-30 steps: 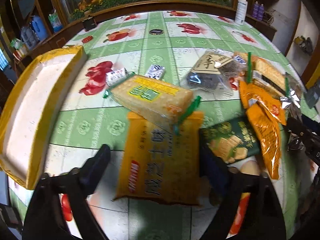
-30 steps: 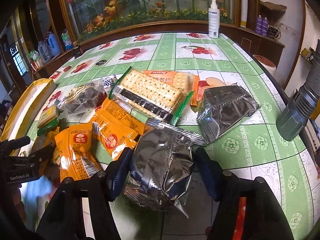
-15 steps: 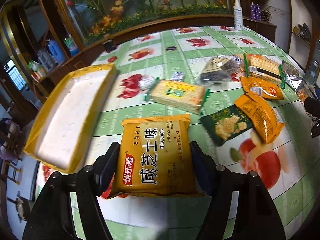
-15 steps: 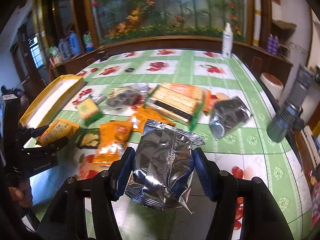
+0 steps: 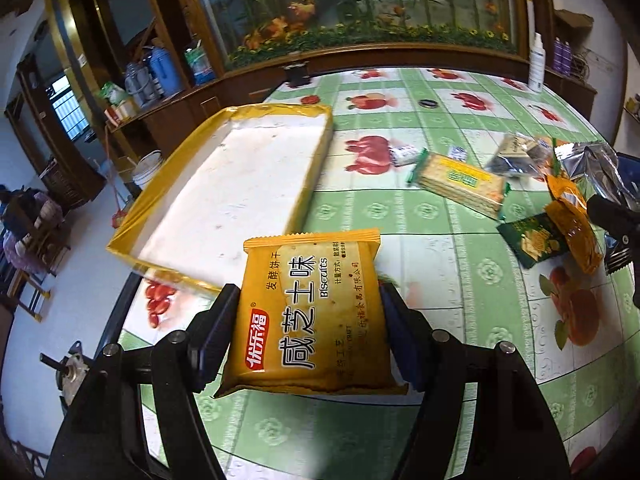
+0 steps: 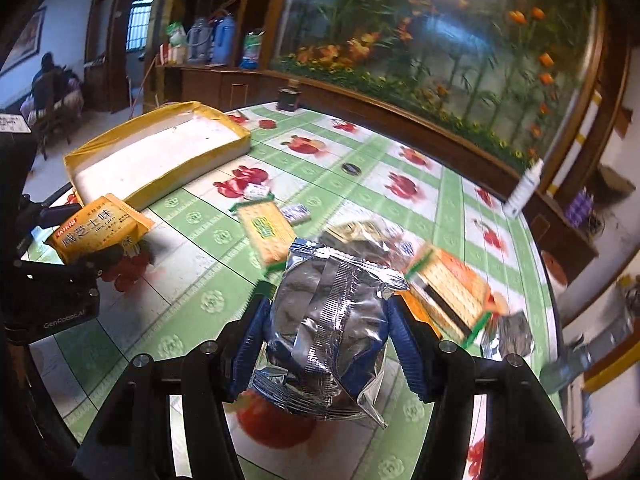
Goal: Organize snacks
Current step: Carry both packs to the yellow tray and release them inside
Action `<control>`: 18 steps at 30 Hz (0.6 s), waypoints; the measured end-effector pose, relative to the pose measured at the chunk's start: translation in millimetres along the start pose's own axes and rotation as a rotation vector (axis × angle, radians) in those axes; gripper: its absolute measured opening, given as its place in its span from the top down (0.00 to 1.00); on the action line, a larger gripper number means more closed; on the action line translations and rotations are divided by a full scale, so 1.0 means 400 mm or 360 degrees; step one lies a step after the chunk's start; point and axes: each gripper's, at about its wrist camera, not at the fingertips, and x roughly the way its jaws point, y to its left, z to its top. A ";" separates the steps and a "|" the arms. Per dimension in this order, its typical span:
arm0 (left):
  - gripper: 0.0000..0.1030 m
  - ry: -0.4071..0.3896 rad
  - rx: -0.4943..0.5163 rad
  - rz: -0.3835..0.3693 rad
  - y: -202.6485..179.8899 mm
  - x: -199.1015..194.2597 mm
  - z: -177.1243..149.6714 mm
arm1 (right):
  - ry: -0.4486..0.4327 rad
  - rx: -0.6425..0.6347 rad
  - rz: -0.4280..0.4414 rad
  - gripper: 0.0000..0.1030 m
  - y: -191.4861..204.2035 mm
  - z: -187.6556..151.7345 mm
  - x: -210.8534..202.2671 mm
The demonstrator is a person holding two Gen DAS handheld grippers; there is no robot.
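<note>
Left wrist view: left claw point(image 5: 310, 316) clamped on flat orange biscuit packet point(image 5: 310, 312), held above green fruit-patterned worktop point(image 5: 440, 240), near yellow-rimmed white tray point(image 5: 224, 188).
Right wrist view: right claw point(image 6: 326, 334) clamped on crinkled silver foil pouch point(image 6: 328, 332), held above worktop; other snacks lie beyond.

Left wrist view: right tool point(image 5: 612, 216) cut off by right edge; only a dark bar and part of its silver packet point(image 5: 588, 164) show. Small wrapped items point(image 5: 404, 155) beside the cracker pack too small to read.

Right wrist view: snack pile point(image 6: 444, 284) behind the silver packet motion-blurred, partly hidden. White bottle point(image 6: 526, 186) smeared. Left tool point(image 6: 60, 240) largely cut by left edge.
</note>
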 end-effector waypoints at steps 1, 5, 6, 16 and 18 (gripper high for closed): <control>0.33 -0.0003 -0.0018 0.0007 0.012 -0.001 0.002 | -0.0007 -0.0016 0.0008 0.40 0.010 0.007 0.001; 0.33 -0.0014 -0.0081 0.0022 0.055 -0.001 0.012 | -0.0033 -0.0062 0.0041 0.40 0.043 0.034 0.012; 0.33 -0.0013 -0.0096 0.0019 0.064 0.000 0.014 | -0.0038 -0.0068 0.0048 0.40 0.050 0.040 0.015; 0.33 0.0031 -0.0418 0.0013 0.246 0.070 0.072 | -0.0126 0.0184 0.0784 0.41 0.098 0.187 0.121; 0.33 0.0072 -0.0535 0.0019 0.297 0.114 0.094 | -0.0136 0.0200 0.0900 0.41 0.139 0.247 0.172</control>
